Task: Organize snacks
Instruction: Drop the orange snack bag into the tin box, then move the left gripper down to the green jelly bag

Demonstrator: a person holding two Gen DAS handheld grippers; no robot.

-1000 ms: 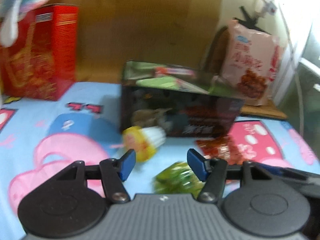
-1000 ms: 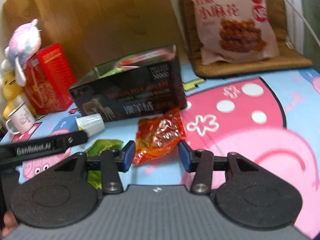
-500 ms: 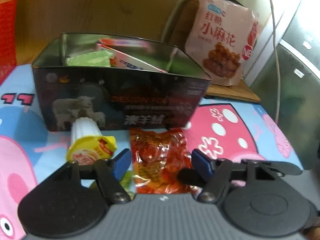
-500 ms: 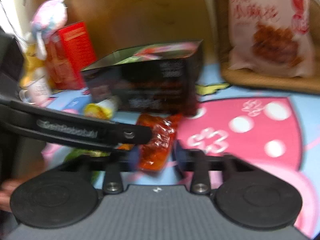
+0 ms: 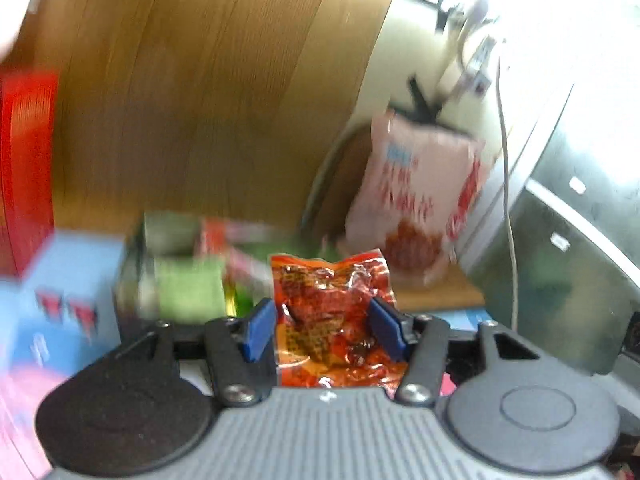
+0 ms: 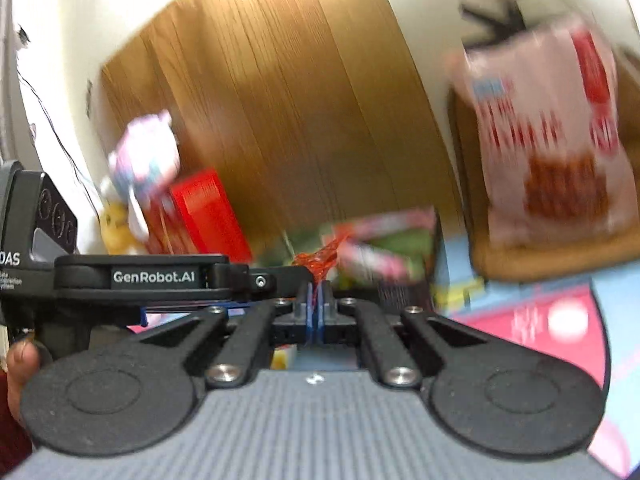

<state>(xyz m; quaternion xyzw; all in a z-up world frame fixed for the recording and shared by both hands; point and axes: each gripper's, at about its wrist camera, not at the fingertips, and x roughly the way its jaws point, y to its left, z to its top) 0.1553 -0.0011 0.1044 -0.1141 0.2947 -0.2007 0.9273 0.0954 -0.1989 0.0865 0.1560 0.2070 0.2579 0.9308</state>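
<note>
Red pkt (image 5: 334, 312) now lifted, box (image 5: 180, 276) w/ snacks behind.

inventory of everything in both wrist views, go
crinkled orange-red foil snack packet: 1, held up, between both grippers
open dark cardboard box: 1, black, behind packet, green and pink packs inside
tall red carton: 1, red, left rear
large pink snack bag: 1, pink, right rear, leaning upright
plush toys: 2, pink-white over yellow, by carton
cartoon-print cloth: 1, blue-pink, underneath
left gripper: black, blue pads, jaws just closing, packet between
right gripper: shut on packet edge
person's hand: on left gripper's handle
</note>
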